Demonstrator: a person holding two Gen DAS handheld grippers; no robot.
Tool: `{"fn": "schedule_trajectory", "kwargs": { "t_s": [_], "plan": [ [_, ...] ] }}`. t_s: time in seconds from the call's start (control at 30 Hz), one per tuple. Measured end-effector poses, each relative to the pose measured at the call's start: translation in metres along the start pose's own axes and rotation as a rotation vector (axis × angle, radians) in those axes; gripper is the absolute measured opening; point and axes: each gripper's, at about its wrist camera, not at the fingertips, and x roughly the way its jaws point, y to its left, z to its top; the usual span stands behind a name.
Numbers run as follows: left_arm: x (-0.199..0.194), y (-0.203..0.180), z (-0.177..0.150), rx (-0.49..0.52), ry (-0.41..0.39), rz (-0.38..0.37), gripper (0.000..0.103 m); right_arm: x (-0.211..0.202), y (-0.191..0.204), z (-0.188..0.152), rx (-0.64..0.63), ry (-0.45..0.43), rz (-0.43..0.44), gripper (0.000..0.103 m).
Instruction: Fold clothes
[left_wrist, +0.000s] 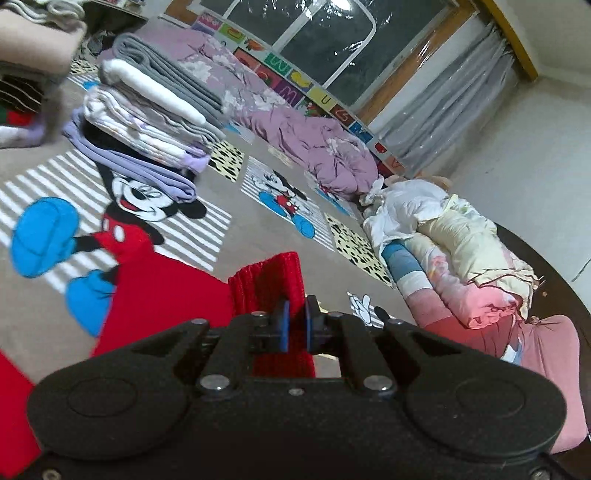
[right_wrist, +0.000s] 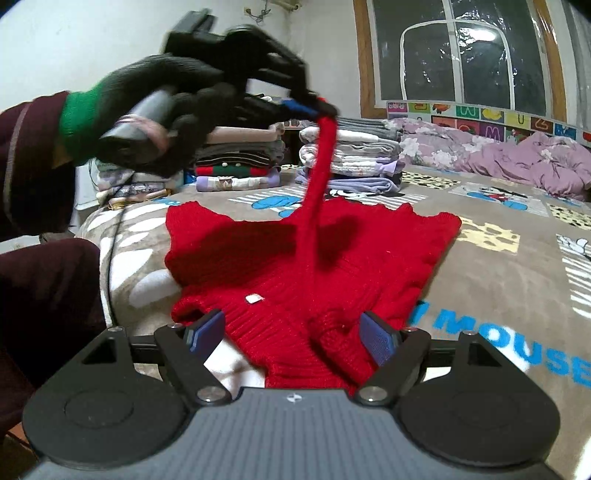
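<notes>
A red knitted sweater (right_wrist: 258, 254) lies spread on the Mickey Mouse blanket (right_wrist: 498, 266). My left gripper (left_wrist: 295, 325) is shut on the ribbed cuff of its sleeve (left_wrist: 273, 277). In the right wrist view the left gripper (right_wrist: 314, 107) holds that sleeve (right_wrist: 317, 177) stretched high above the sweater body. My right gripper (right_wrist: 295, 336) is open and empty, low over the sweater's near edge, with its blue pads (right_wrist: 207, 332) on either side of the fabric.
Stacks of folded clothes (right_wrist: 354, 155) (left_wrist: 147, 110) stand at the far side of the bed. A purple quilt (left_wrist: 295, 129) lies along the window. A rolled pink and cream duvet (left_wrist: 461, 266) lies at the right. A gloved hand (right_wrist: 159, 110) holds the left gripper.
</notes>
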Motion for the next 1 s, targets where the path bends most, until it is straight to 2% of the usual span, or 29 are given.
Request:
{"fn": "schedule_trajectory", "kwargs": {
  "t_s": [0.43,0.63,1.0],
  "plan": [
    [0.086,-0.017,-0.012,0.034,0.068,0.045,0.006,-0.002,-0.009,-0.004,0.04,0.004,0.035,0.08],
    [0.119,-0.02,-0.017,0.053,0.093,0.075,0.006,-0.002,-0.022,-0.003,0.116,-0.017,0.035,0.08],
    [0.155,-0.031,-0.039,0.22,0.155,0.161,0.006,0.004,-0.02,-0.004,0.093,0.004,0.05,0.081]
  ]
}}
